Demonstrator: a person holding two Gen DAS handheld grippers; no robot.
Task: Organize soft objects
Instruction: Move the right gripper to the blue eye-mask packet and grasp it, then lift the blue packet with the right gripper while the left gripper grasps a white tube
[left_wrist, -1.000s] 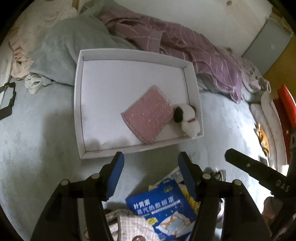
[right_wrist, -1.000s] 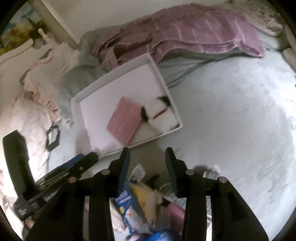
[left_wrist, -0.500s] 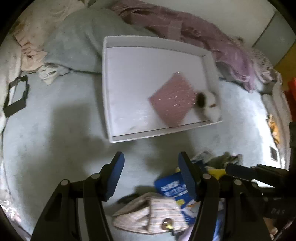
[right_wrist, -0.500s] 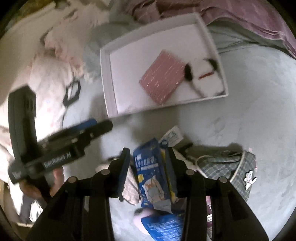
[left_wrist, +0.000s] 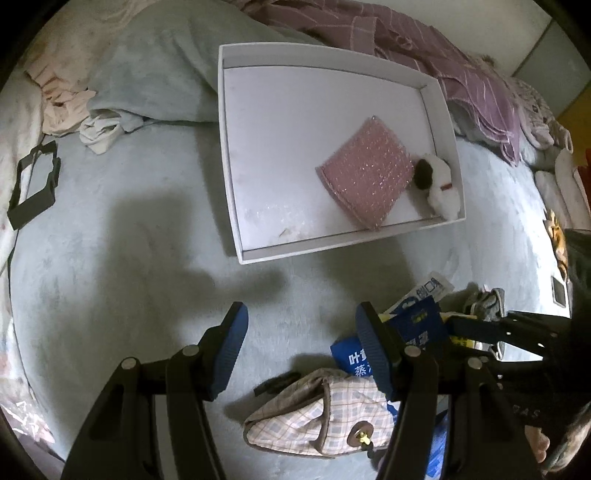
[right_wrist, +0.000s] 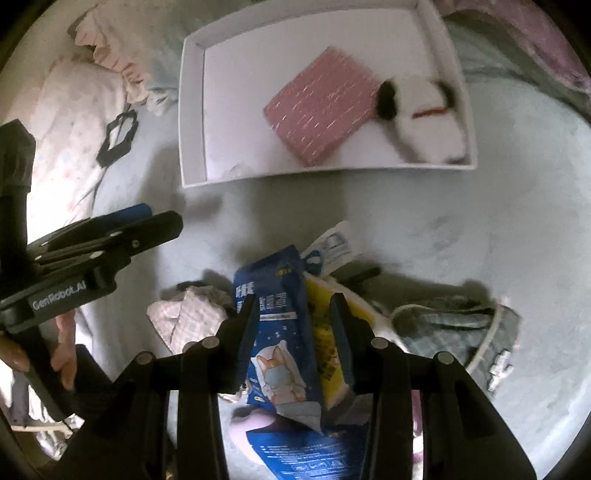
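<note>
A white tray (left_wrist: 231, 155) (right_wrist: 192, 110) lies on the grey-blue bed cover and holds a pink glittery pad (left_wrist: 365, 181) (right_wrist: 321, 107) and a white plush dog (left_wrist: 443, 184) (right_wrist: 428, 122). Nearer me is a pile of soft things: a blue eye-mask packet (right_wrist: 280, 295) (left_wrist: 417, 328), a yellow packet (right_wrist: 321, 332), a pale plaid pouch (left_wrist: 321, 417) (right_wrist: 192, 317) and a grey plaid pouch (right_wrist: 454, 332). My right gripper (right_wrist: 295, 314) points down over the blue packet, open, its pads not seen pressing. My left gripper (left_wrist: 301, 328) (right_wrist: 110, 236) is open over bare cover, left of the pile.
Purple striped bedding (left_wrist: 424, 55) and a grey blanket (left_wrist: 155, 74) are heaped behind the tray. A black frame-shaped thing (left_wrist: 33, 184) (right_wrist: 118, 136) lies to the left. A white-blue sachet (right_wrist: 332, 247) sits at the pile's far edge. A hand (right_wrist: 62, 354) holds the left gripper.
Both grippers have sunk toward the pile. The right one has tilted down and rolled, and now stands over the blue packet. The jaws have kept their width.
</note>
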